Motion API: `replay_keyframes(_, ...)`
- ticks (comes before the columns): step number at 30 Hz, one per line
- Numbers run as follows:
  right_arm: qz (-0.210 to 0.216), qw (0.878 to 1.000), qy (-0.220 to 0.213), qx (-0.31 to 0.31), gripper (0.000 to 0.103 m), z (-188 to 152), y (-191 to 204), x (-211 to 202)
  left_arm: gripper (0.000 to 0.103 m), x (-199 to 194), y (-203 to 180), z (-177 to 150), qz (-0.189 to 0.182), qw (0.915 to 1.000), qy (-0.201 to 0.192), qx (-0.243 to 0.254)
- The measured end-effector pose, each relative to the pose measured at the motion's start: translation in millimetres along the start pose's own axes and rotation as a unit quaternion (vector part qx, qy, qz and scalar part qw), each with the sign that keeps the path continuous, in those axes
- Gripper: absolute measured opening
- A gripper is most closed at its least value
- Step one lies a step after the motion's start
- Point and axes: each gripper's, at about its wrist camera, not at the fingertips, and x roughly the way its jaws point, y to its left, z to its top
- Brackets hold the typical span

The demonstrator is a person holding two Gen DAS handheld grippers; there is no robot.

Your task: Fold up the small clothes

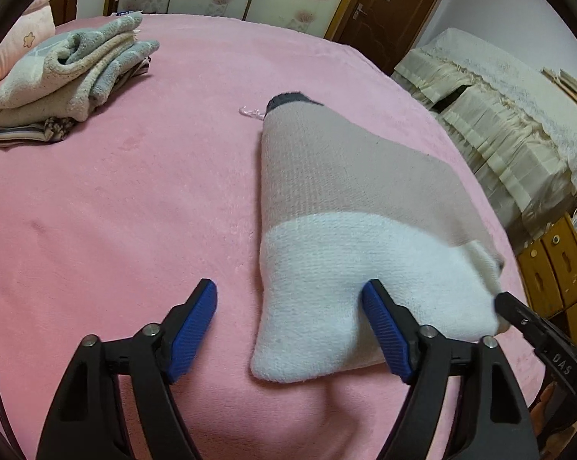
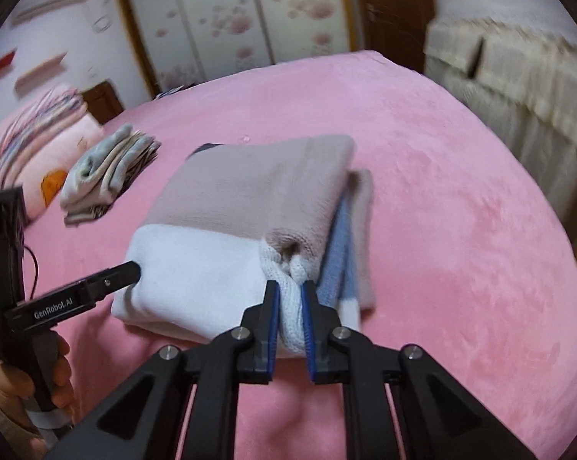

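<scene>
While my left wrist camera looks down the length of the folded sweater on the pink bed, only my right wrist camera shows its right side, where blue and beige layers stack under the top fold. The left view alone shows the dark collar at the sweater's far end and the beige-draped furniture to the right in sharp detail. Both views catch the pile of folded towels far left on the bed.

My left tool is spread wide, its right finger touching the white near end of the sweater and its left finger over bare bed. My right tool is pinching a bunched bit of white knit at the sweater's near right corner, fingers nearly together. From the right view, the left tool's finger tip presses the sweater's near left edge, and the hand gripping its handle shows.
</scene>
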Motion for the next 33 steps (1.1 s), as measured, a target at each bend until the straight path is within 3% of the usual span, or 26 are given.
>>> replay_keyframes(6,0.007,0.996,0.039,0.077,0.010,-33,-35,25,0.085,19,-1,-17,0.021,0.9986,0.026,0.041)
replay_keyframes(11,0.013,0.997,0.036,0.074,0.013,-31,-35,22,0.085,13,1,-16,0.014,0.9988,0.024,0.042)
replay_keyframes(13,0.009,0.997,0.032,0.072,0.031,-25,-35,12,0.085,4,0,-11,0.012,0.9988,0.021,0.043)
replay_keyframes(15,0.002,0.998,0.012,0.066,0.036,-15,-32,-1,0.085,-10,-3,-5,0.013,0.9988,0.004,0.048)
replay_keyframes(20,-0.010,0.999,-0.045,0.018,0.036,18,-16,-21,0.085,-31,-17,21,-0.006,0.9975,-0.042,0.058)
replay_keyframes(24,0.001,0.998,-0.055,-0.019,0.036,55,2,-2,0.084,-19,-40,46,-0.017,0.9953,-0.048,0.082)
replay_keyframes(29,0.013,0.999,-0.030,-0.027,0.030,88,9,48,0.076,12,-64,71,-0.030,0.9923,-0.051,0.109)
replay_keyframes(32,-0.016,1.000,-0.004,-0.027,0.026,93,1,79,0.071,40,-65,81,-0.024,0.9931,-0.032,0.110)
replay_keyframes(33,-0.028,0.999,0.008,-0.025,0.019,92,-3,90,0.071,48,-63,82,-0.019,0.9934,-0.029,0.109)
